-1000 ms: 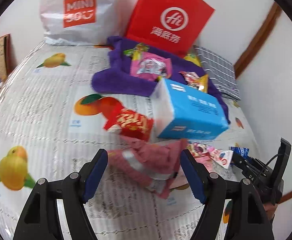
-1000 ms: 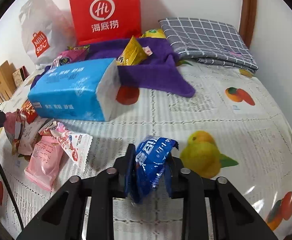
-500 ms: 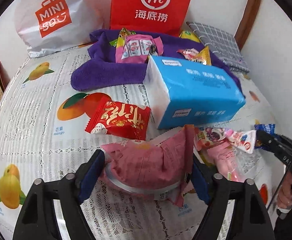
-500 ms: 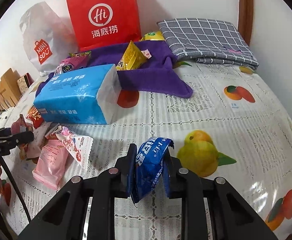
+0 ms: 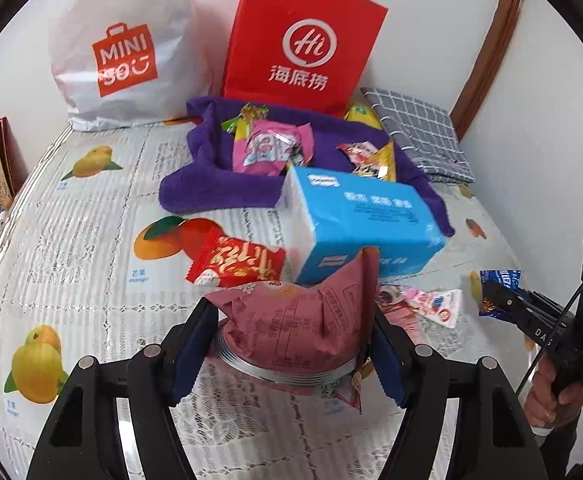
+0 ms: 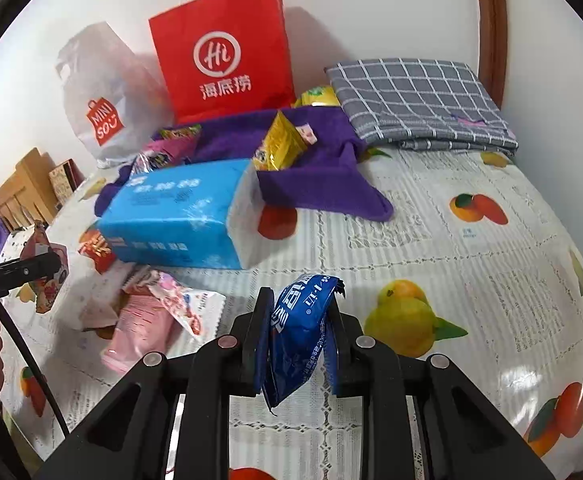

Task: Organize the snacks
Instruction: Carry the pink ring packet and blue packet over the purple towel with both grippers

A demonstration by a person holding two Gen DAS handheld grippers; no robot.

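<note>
My left gripper (image 5: 291,320) has a crumpled dusty-pink snack packet (image 5: 291,308) between its blue pads, which press on both its sides as the jaws close; the packet hangs just above the tablecloth. My right gripper (image 6: 301,308) is shut on a blue snack packet (image 6: 299,332), held upright over the cloth. In the left wrist view the right gripper (image 5: 495,296) shows at the right edge with a hand behind it. A purple towel (image 5: 219,184) at the back carries a pink packet (image 5: 267,148) and a yellow packet (image 6: 279,144).
A blue tissue pack (image 5: 363,216) lies in front of the towel, with a red snack packet (image 5: 235,264) to its left. Loose pink packets (image 6: 143,320) lie between the grippers. A red paper bag (image 5: 303,40), a white shopping bag (image 5: 123,52) and a grey checked cloth (image 5: 419,136) line the wall.
The left gripper has closed around the pink packet and raised it off the cloth, crumpling it. The right gripper has risen a little with the blue packet still in it.
</note>
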